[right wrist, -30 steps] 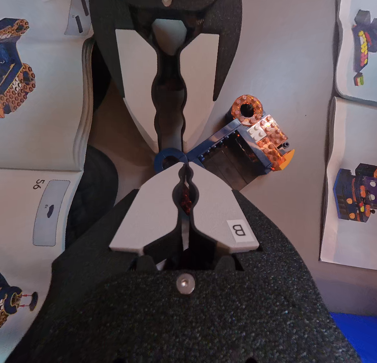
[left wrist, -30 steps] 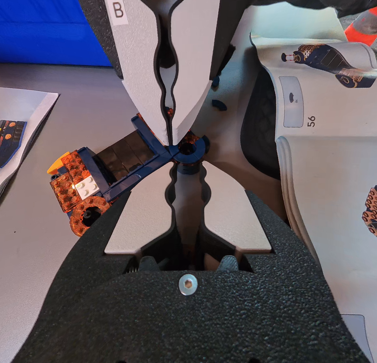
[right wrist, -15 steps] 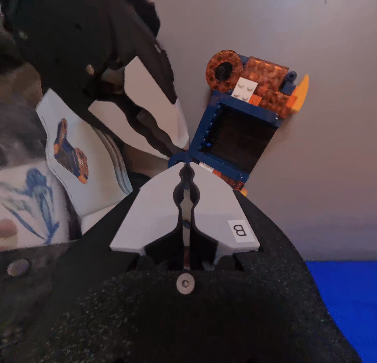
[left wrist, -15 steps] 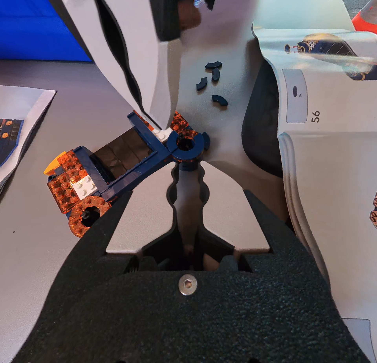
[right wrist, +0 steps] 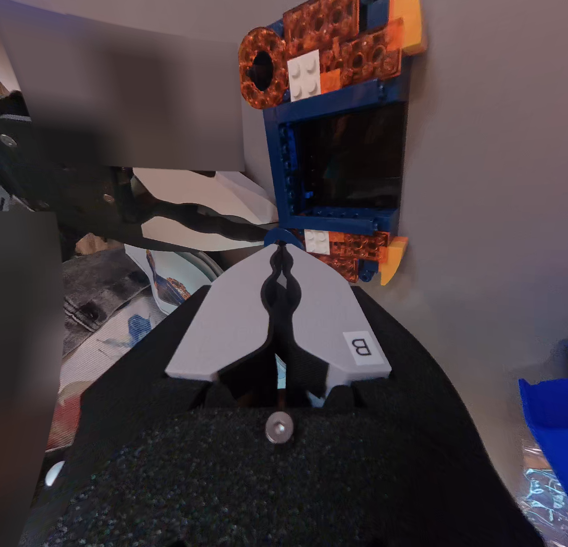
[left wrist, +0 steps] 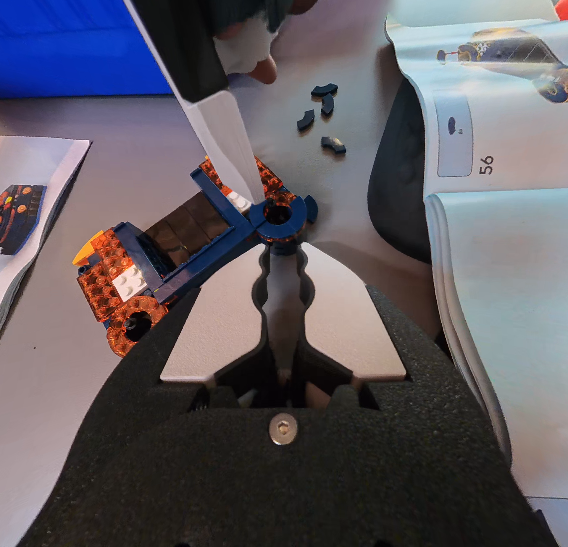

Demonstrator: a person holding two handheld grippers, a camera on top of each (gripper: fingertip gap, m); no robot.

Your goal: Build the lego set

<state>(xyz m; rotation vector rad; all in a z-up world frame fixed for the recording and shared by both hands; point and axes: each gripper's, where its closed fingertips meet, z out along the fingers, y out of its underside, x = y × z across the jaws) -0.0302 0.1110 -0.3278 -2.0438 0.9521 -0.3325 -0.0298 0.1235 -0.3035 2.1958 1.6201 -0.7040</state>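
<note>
a second ago the right claw (left wrist: pixel 261 199) was seen from the left wrist view with both fingers flat-on above the ring; now it is turned edge-on and tilted, its closed tip pressed down at the far rim of the dark blue ring (left wrist: pixel 278 217) on the corner of the lego model (left wrist: pixel 172 240). in the right wrist view the model has swung from a slanted pose to an almost upright one in the frame, which is read as the right claw having been rolled about the contact point, not as the model being moved. the right claw (right wrist: pixel 281 248) is clenched, tips together, and whether a small piece is pinched there cannot be told. the left claw (left wrist: pixel 282 249) is set around the short post under the ring, its fingers parted with a gap between them, so it is judged released or only lightly steadying. the ring shows three blue arcs seated and one gap, with a loose-looking arc just beside it, so the tile-pressing step is judged under way. four more curved tiles (left wrist: pixel 322 114) lie on the desk (left wrist: pixel 123 139), near the open instruction booklet (left wrist: pixel 491 255). no container is seen, apart from the model's own blue-walled recess (right wrist: pixel 347 160), in which only dark flat tiles are laid.
</note>
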